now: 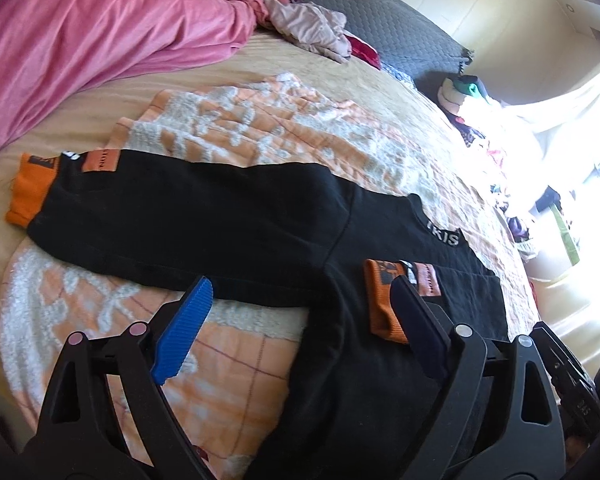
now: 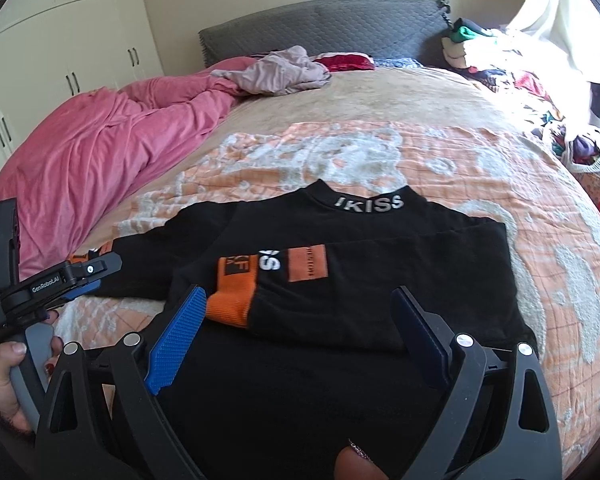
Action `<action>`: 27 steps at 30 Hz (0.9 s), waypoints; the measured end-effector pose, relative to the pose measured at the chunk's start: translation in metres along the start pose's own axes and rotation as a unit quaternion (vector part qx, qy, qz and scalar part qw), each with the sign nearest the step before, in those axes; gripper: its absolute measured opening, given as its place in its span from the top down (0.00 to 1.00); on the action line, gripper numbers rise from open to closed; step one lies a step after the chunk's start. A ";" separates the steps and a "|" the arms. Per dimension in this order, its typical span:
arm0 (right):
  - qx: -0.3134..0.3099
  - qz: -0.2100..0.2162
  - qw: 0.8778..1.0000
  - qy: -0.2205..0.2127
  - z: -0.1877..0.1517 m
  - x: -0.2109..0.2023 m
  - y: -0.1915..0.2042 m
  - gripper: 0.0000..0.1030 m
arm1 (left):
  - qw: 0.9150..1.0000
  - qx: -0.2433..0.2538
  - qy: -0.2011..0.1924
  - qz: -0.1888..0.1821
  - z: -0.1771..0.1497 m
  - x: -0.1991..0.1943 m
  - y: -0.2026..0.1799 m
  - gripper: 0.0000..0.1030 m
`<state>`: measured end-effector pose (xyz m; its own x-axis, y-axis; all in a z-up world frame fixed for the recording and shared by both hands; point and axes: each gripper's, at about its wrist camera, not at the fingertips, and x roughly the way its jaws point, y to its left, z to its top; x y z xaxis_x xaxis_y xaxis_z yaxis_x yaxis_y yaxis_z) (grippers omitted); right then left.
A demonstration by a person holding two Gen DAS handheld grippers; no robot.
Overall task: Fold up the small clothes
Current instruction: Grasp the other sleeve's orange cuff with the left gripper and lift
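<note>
Both jaws are standing spread and gripping nothing, left gripper point(image 1: 304, 320) and right gripper point(image 2: 300, 320) hovering over the shirt point(image 2: 340, 280) lying flat on the bed point(image 2: 380, 100) just ahead; light, limp knit, so I'm judging the outstretched sleeve cuff point(image 1: 28, 192) the best pinch point.

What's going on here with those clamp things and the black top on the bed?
A person is folding a small black top on a bed, using a hand-held left gripper and right gripper. One sleeve, with its orange cuff, already lies folded across the body; the other sleeve is spread out to the side. Both grippers are open above the top, holding nothing.
</note>
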<state>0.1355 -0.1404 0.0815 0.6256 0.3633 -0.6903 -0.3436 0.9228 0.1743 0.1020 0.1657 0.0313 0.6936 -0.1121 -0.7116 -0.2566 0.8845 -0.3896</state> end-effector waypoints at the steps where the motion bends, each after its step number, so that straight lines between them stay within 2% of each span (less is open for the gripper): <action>1: -0.005 0.003 1.000 0.003 0.001 0.003 0.006 0.10 | 1.000 -0.005 -0.002 0.007 0.000 -0.001 0.005 0.19; 13: -0.050 0.026 0.998 0.015 0.011 0.022 0.054 0.08 | 0.995 -0.056 -0.027 0.082 0.009 -0.012 0.063 0.14; 22: -0.080 0.033 0.996 0.030 0.009 0.036 0.079 0.08 | 0.990 -0.098 -0.035 0.100 0.010 -0.017 0.100 0.14; 27: -0.098 0.041 0.994 0.040 0.005 0.046 0.096 0.08 | 0.984 -0.112 -0.042 0.133 0.014 -0.016 0.119 0.14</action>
<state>0.1345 -0.0345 0.0704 0.5356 0.4170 -0.7343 -0.5257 0.8452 0.0966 0.0700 0.2787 0.0040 0.6331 0.1552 -0.7584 -0.5711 0.7550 -0.3223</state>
